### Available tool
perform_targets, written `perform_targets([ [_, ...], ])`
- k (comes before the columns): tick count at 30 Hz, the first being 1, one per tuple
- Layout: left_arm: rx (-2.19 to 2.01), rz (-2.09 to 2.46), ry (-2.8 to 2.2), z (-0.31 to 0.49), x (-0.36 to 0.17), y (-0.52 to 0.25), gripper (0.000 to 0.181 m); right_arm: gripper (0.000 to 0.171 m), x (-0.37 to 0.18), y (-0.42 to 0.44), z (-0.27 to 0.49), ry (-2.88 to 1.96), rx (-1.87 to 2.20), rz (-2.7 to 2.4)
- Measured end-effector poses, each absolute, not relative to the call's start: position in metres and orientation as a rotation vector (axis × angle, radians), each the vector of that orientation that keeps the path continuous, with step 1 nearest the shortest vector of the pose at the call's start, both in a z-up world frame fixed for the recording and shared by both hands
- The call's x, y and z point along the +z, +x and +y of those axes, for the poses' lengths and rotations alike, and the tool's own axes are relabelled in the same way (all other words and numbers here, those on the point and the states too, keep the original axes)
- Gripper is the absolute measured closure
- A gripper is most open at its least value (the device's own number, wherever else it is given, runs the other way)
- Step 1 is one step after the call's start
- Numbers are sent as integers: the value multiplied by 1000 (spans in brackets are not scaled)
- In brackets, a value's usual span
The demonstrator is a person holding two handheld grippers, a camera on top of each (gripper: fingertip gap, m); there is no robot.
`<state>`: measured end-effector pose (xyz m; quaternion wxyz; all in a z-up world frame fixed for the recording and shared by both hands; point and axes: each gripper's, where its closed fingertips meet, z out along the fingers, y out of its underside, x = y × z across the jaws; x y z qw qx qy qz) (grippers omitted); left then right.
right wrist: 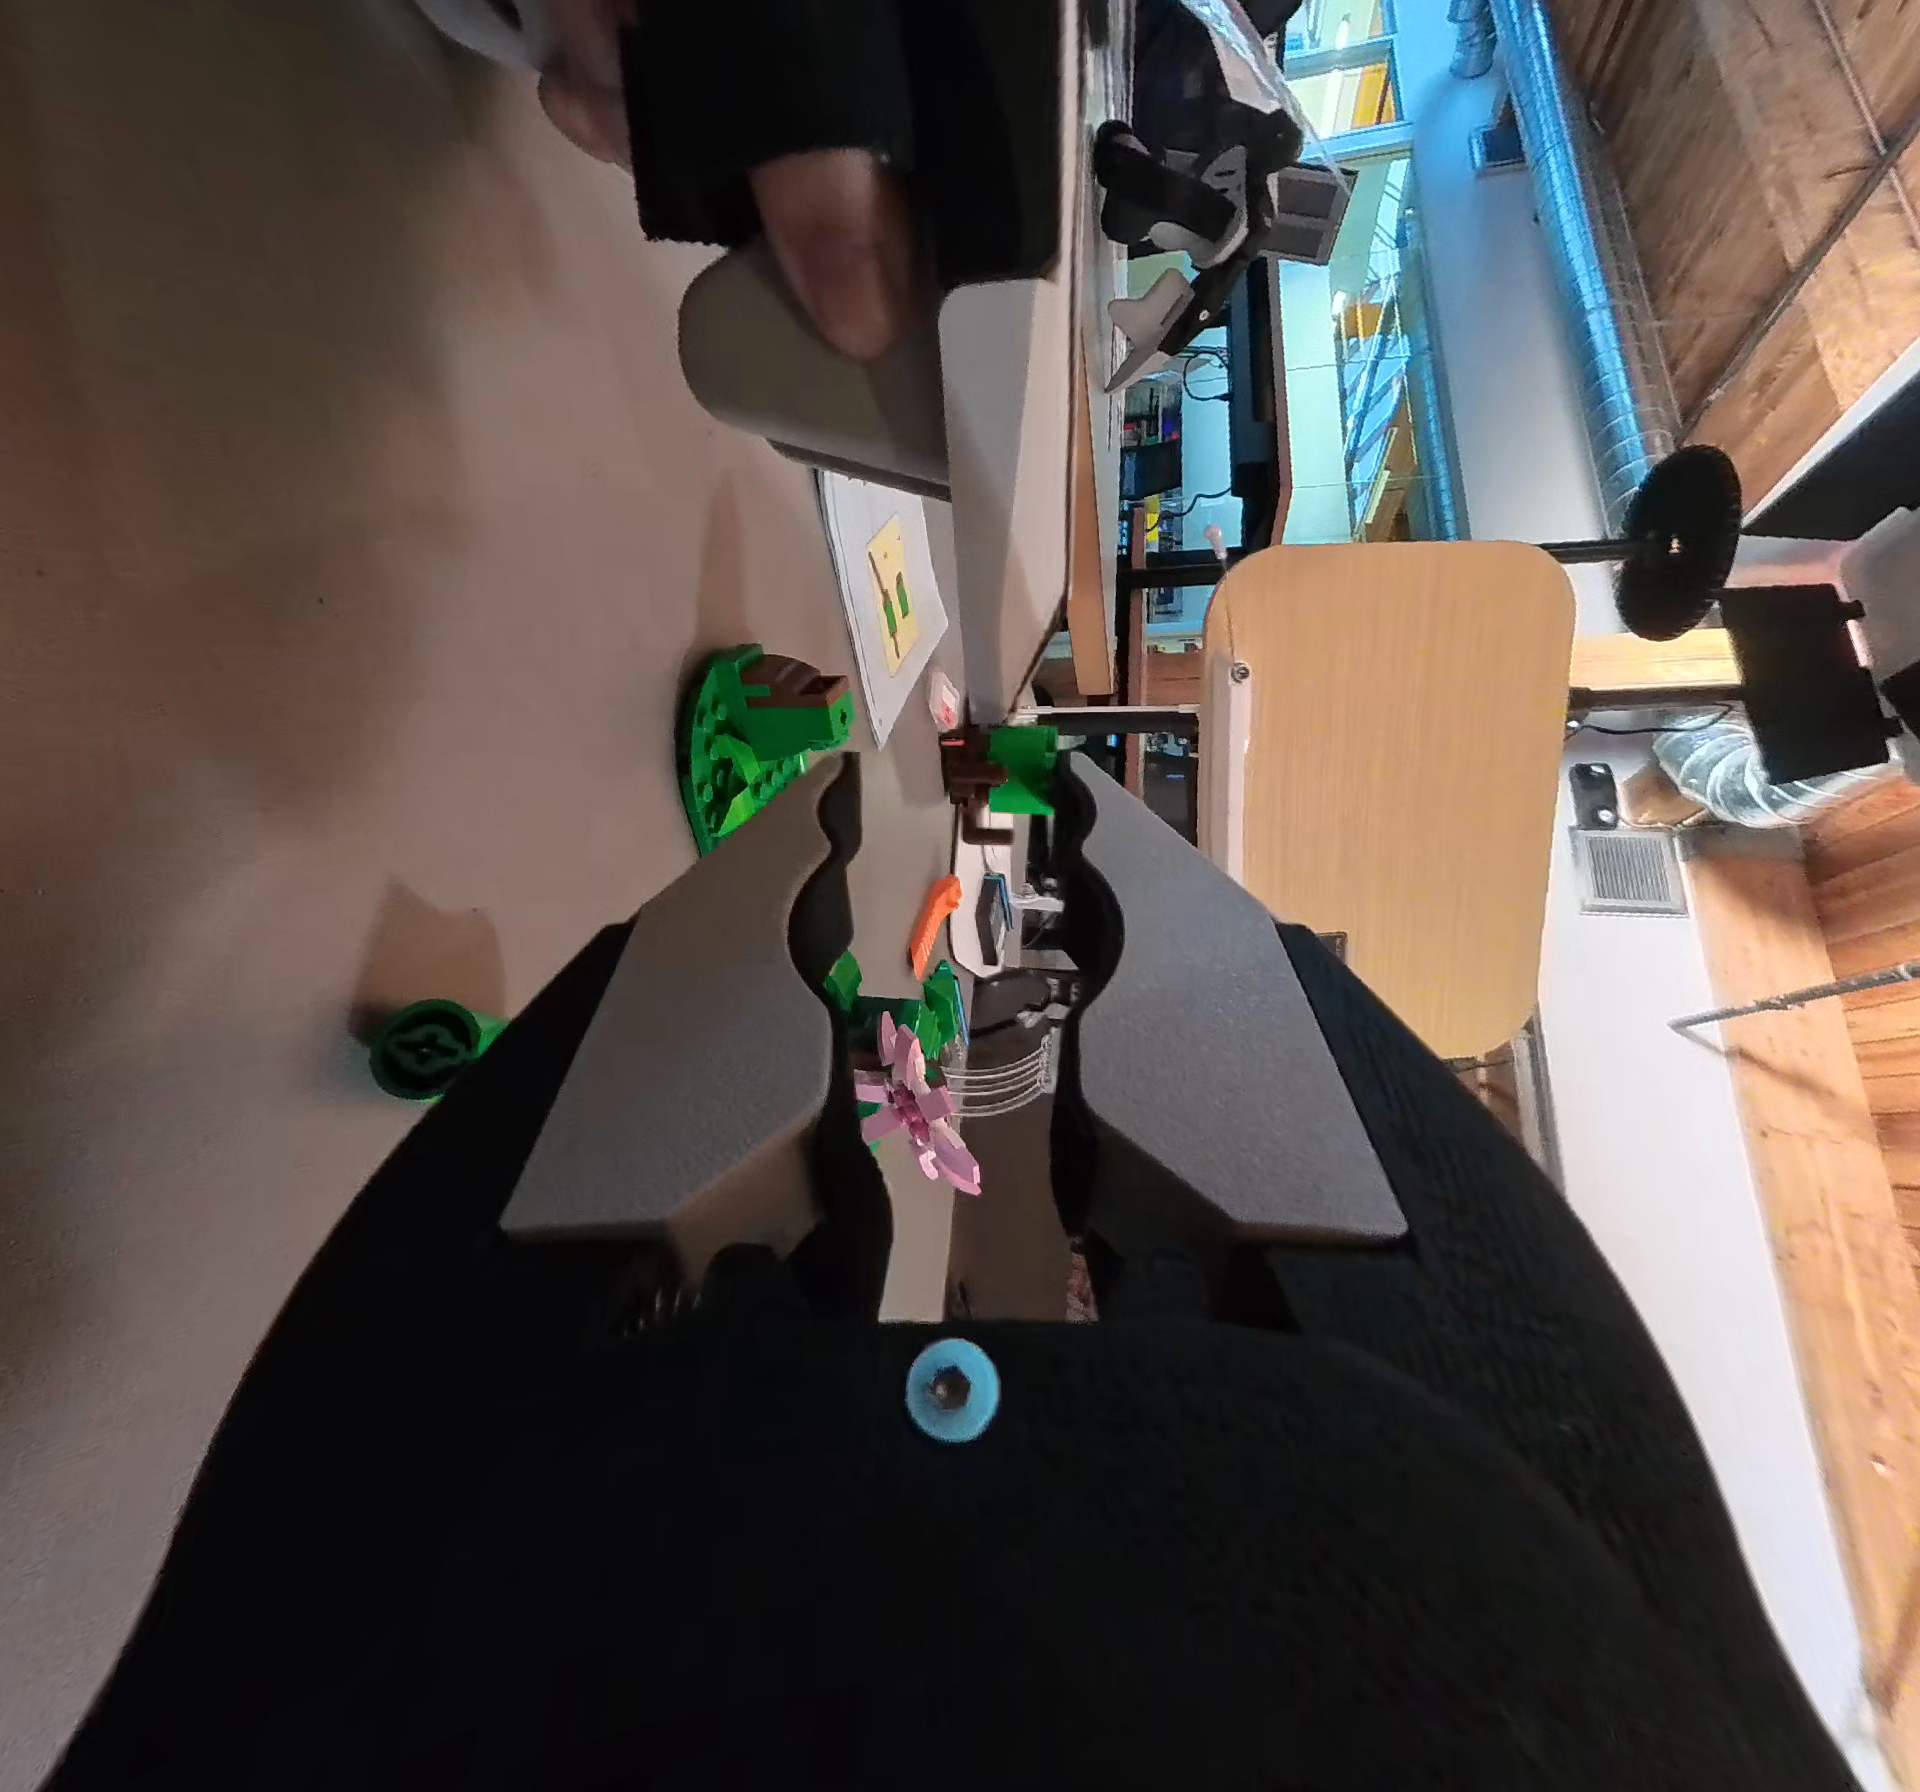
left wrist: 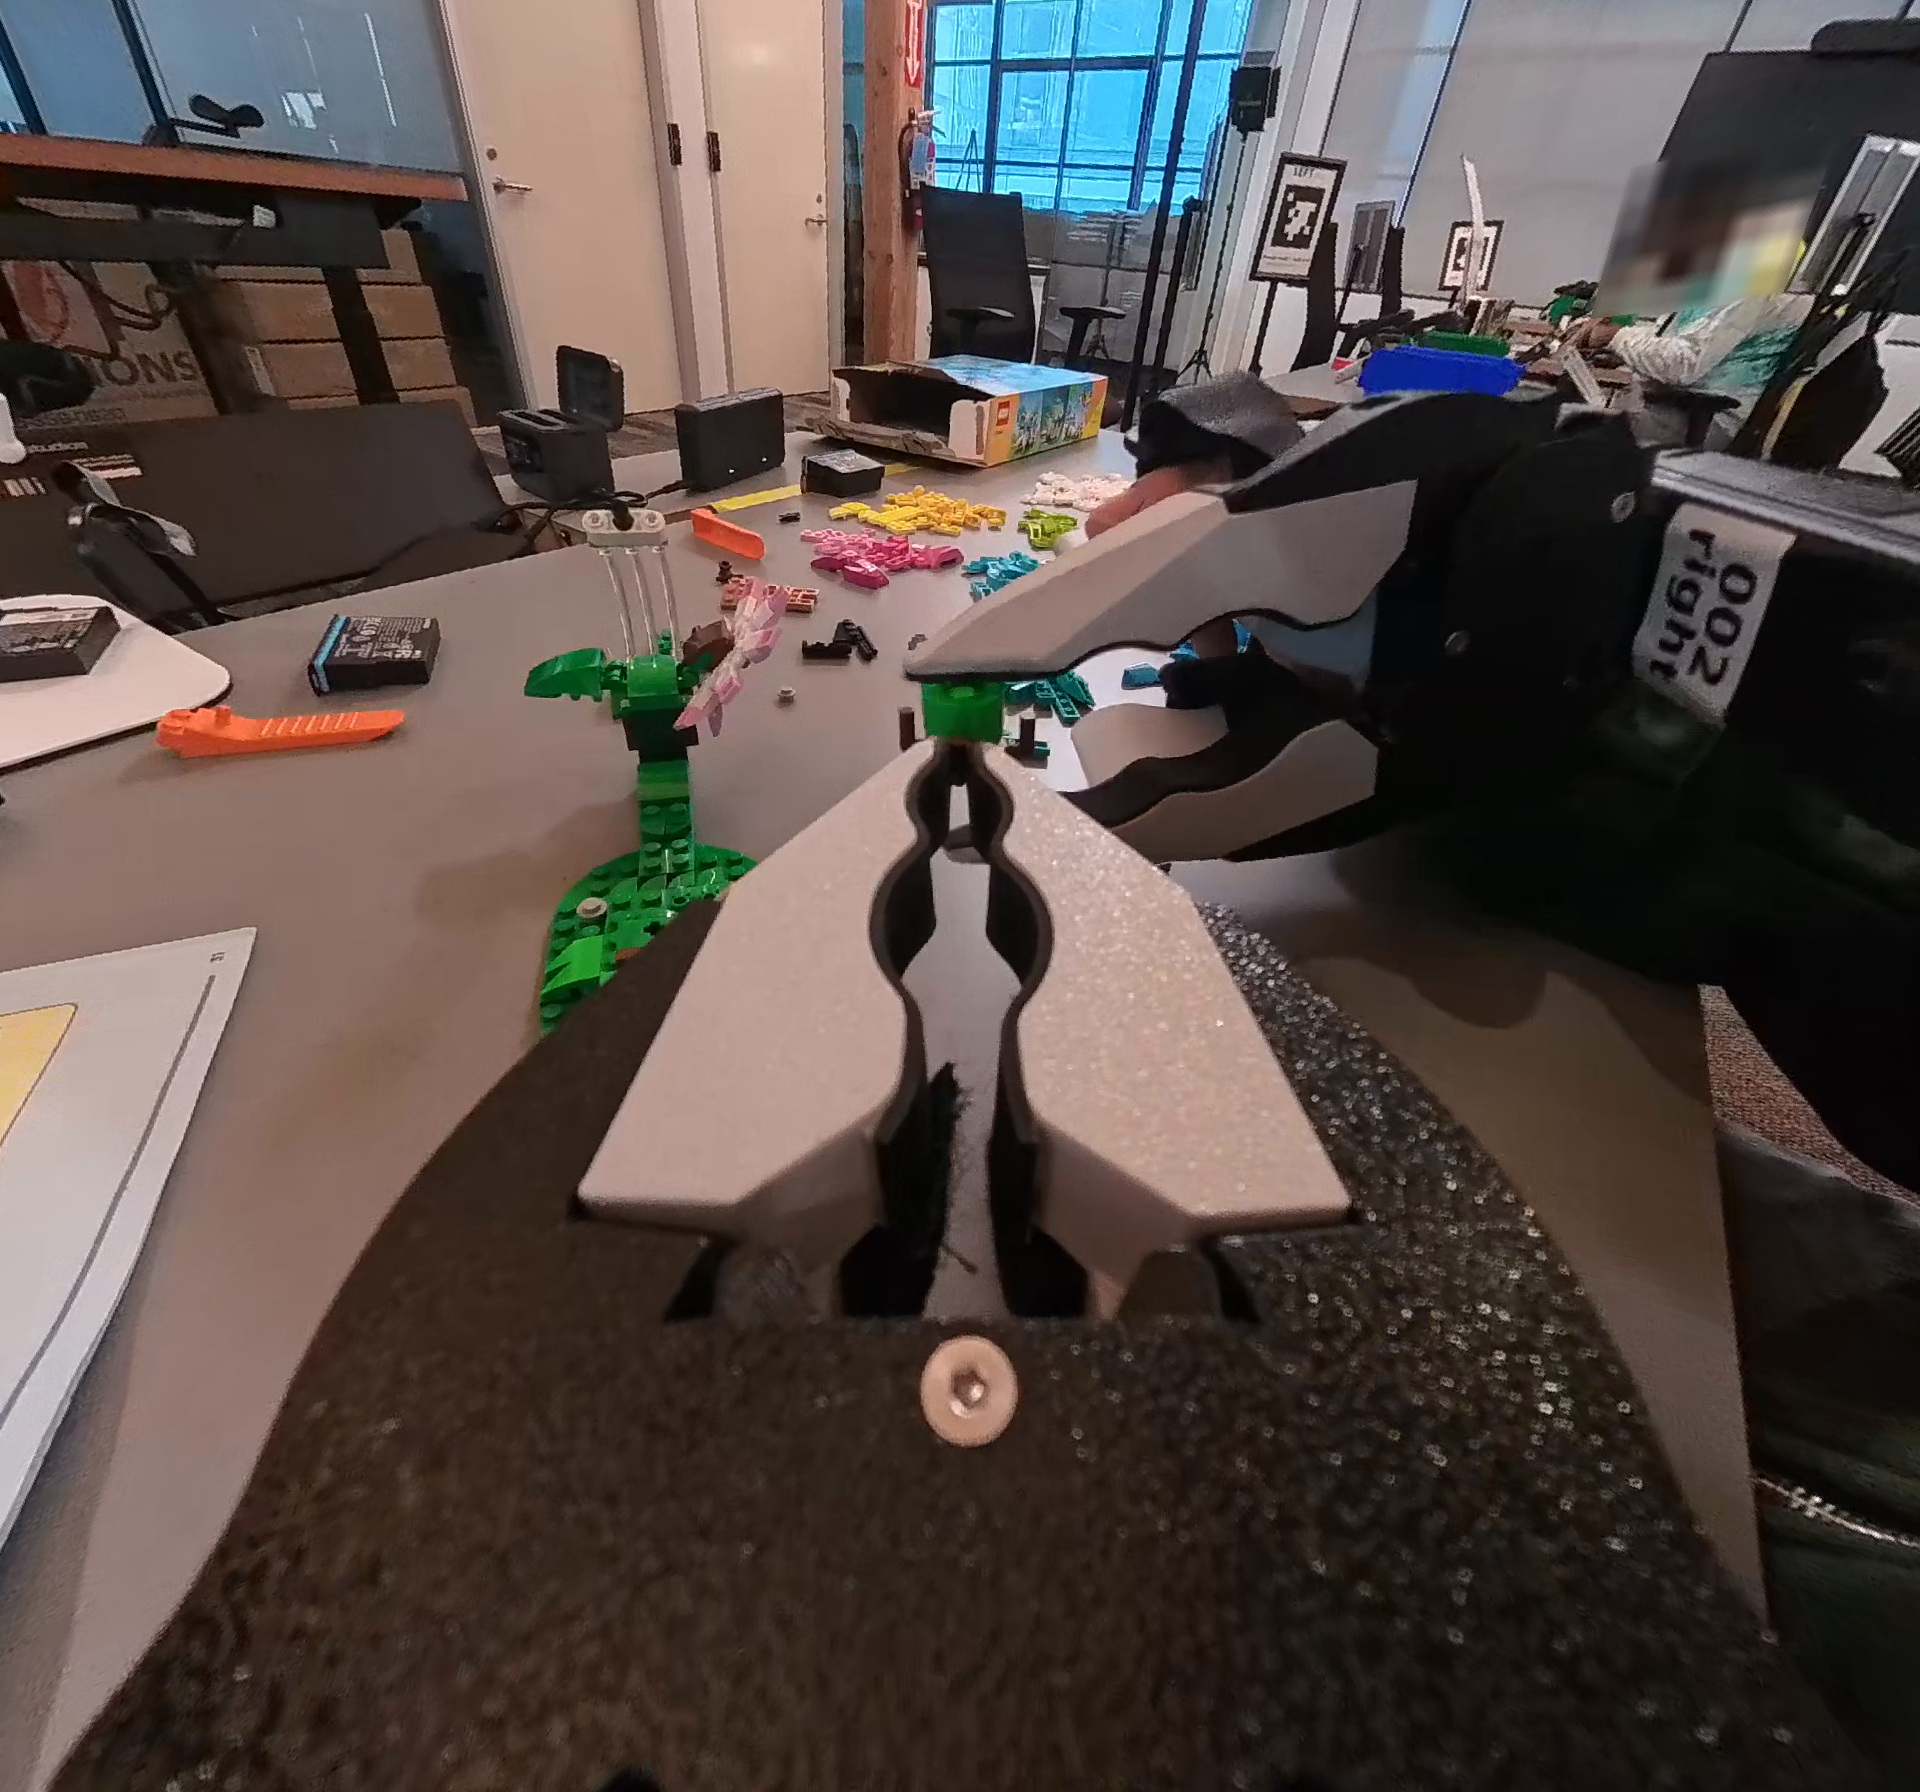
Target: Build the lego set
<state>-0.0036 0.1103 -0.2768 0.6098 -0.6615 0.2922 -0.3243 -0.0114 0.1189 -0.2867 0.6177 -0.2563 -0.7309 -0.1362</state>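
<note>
My left gripper [left wrist: 961,753] is shut on a small sub-build with a green top and a dark brown stem [left wrist: 961,712], held above the grey table [left wrist: 364,859]. My right gripper [right wrist: 956,776] is turned on its side and open. Its upper finger [left wrist: 1143,579] rests on the green top, and the lower finger hangs clear. The same sub-build [right wrist: 1013,763] shows in the right wrist view, against one right finger. The green plant build with a pink flower [left wrist: 665,703] stands to the left on its leaf base.
Orange brick separators [left wrist: 281,729] lie at the left. Sorted piles of coloured bricks [left wrist: 914,527] and the set box [left wrist: 966,407] lie at the back. An instruction booklet [left wrist: 94,1119] is at the near left. A loose green round piece [right wrist: 426,1046] lies on the table.
</note>
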Motion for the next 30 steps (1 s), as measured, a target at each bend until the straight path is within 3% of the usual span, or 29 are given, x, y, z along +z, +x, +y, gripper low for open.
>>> perform_targets([
  [10,-801,672,-1527,109,-276,-4,181,151,-279,-10,118,-564,-311,-1638],
  [30,-840,668,-1525,108,-275,-4,181,155,-277,-12,120,-567,-351,-1607],
])
